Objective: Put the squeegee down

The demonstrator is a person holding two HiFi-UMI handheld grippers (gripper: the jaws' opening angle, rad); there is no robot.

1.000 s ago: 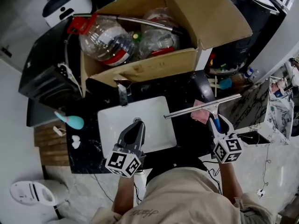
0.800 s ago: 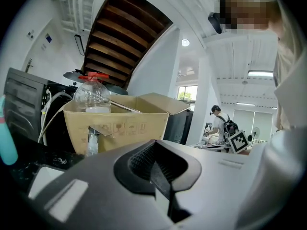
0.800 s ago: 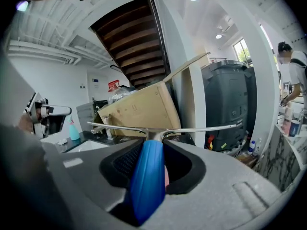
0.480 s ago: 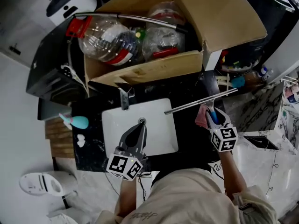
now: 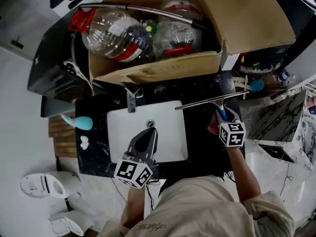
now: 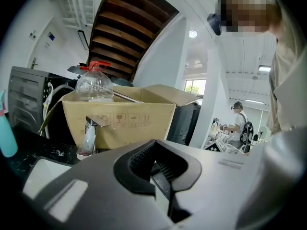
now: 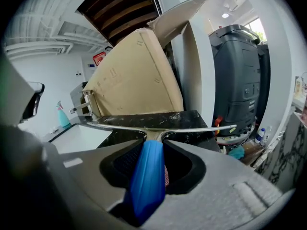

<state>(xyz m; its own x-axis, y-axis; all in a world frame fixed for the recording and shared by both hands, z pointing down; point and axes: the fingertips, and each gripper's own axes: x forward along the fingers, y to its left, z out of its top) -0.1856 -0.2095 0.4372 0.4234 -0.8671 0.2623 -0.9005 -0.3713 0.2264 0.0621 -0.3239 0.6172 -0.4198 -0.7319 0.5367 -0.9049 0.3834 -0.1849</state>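
The right gripper [image 5: 224,116] is clamped on the blue handle of the squeegee [image 5: 207,101]; in the right gripper view the handle fills the gap between the two jaws, and the metal blade crosses just beyond their tips. Seen from the head view, the squeegee is at 3 o'clock from the white sink basin [image 5: 123,132], over the black marbled countertop [image 5: 202,142]. Its blade runs roughly from 8 o'clock to 2 o'clock, with the left end over the basin's far right corner. Whether the blade touches the counter cannot be told. A pink cloth [image 5: 212,128] lies on the counter under this gripper.

The left gripper [image 5: 149,131] is over the basin, near its 6 o'clock edge, pointing toward 12 o'clock. Its jaws are closed tip to tip with nothing between them.

The faucet [image 5: 131,101] stands at the basin's 11 o'clock. Beyond it, at 12 o'clock, an open cardboard box [image 5: 163,68] holds large clear plastic bottles [image 5: 111,33]. A teal spray bottle [image 5: 79,122] lies at the basin's 9 o'clock.
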